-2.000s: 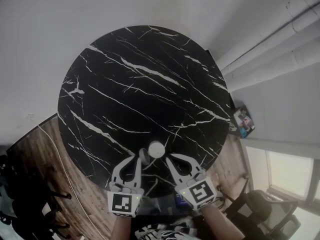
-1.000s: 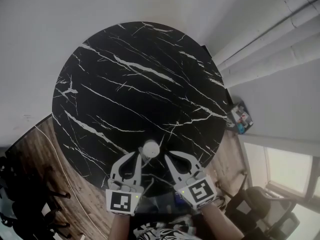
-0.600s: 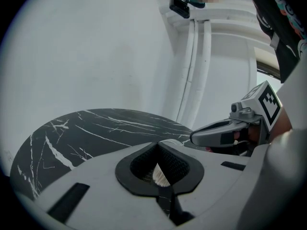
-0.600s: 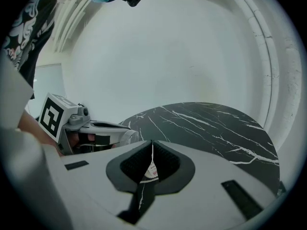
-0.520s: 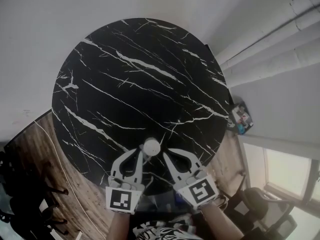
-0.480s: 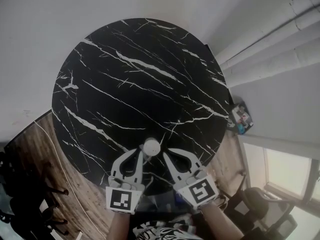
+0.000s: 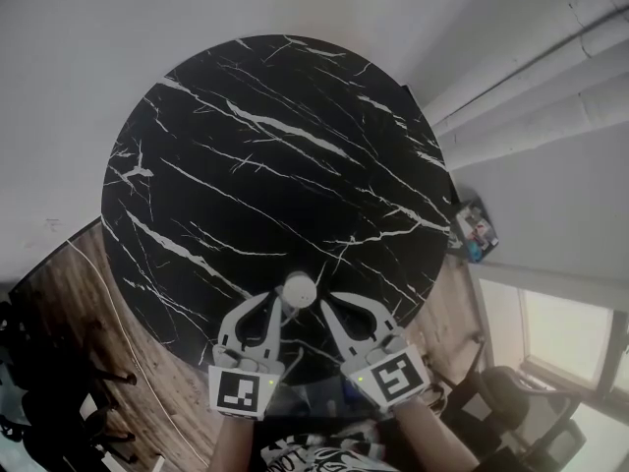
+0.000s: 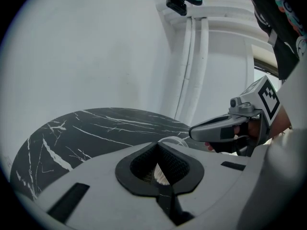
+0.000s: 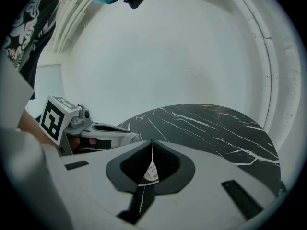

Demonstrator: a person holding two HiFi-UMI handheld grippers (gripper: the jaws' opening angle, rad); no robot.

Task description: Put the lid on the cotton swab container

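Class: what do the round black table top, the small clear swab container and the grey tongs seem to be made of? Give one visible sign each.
Round black table top: polished marble or a marble-look surface; white veins, smooth face.
Small clear swab container: likely transparent plastic; white swabs show through.
Left tongs and right tongs: seemingly matt grey plastic; black textured pads may be rubber.

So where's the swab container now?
Left gripper view: the cotton swab container sits between the jaws of the left gripper, at the table's near edge, right gripper close beside.
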